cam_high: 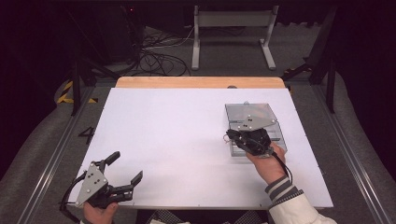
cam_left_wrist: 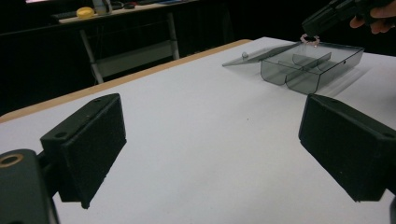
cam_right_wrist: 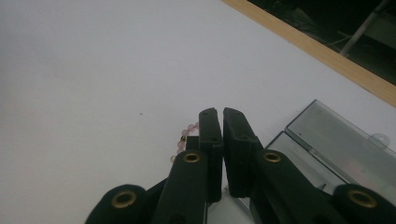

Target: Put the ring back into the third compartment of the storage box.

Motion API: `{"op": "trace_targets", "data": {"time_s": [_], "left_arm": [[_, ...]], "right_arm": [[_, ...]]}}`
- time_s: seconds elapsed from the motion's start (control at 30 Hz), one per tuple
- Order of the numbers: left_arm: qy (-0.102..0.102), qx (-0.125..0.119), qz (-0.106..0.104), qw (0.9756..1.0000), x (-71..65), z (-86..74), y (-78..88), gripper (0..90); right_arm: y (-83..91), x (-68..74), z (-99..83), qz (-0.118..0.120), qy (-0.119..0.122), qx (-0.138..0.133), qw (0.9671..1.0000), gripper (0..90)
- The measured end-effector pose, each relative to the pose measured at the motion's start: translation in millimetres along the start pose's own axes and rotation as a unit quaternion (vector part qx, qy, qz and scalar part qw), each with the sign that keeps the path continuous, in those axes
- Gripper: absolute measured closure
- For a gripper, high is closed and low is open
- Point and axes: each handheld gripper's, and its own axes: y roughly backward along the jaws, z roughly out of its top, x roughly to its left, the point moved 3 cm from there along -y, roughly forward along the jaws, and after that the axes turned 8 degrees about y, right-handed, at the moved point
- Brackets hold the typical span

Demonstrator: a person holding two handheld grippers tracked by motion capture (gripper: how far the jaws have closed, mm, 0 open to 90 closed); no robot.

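High view: the right hand-held gripper (cam_high: 232, 136), jaws pinched on a pink bead bracelet (cam_right_wrist: 183, 138), hangs at the open clear box (cam_high: 264, 114) on the bench (cam_high: 177, 140). Likely only the drop remains. Left hand-held gripper (cam_high: 125, 167) rests wide open, empty.

Bright white surface, dark surroundings

You are seeing the surface (cam_high: 187, 140) glowing evenly under overhead light while the room beyond is sinking into black; soft shadows are falling beside the clear box (cam_left_wrist: 308, 65), and your near claw pads (cam_left_wrist: 88, 144) are blurring.
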Motion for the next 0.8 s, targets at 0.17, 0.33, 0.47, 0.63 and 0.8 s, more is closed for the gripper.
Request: {"op": "trace_targets", "data": {"time_s": [0.17, 0.33, 0.47, 0.63, 0.8], "left_arm": [[0.002, 0.0, -0.001, 1.0, -0.4, -0.2, -0.3, 7.9], [0.003, 0.0, -0.001, 1.0, -0.4, -0.1, -0.1, 7.9], [0.003, 0.0, -0.001, 1.0, -0.6, -0.2, -0.2, 7.9], [0.002, 0.0, -0.001, 1.0, -0.5, -0.1, -0.3, 7.9], [0.0, 0.0, 0.0, 1.0, -0.2, 0.0, -0.1, 7.9]], "right_arm": [[4.3, -11.2, -8.1, -0.014, -0.009, 0.008, 0.9998, 87.1], [8.7, -23.4, -16.8, -0.029, -0.021, 0.015, 0.9992, 87.1], [11.9, -33.7, -24.9, -0.041, -0.035, 0.02, 0.9984, 87.1], [15.6, -45.1, -34.3, -0.053, -0.048, 0.026, 0.9971, 87.1], [18.1, -53.7, -42.3, -0.062, -0.06, 0.034, 0.9957, 87.1]]}}
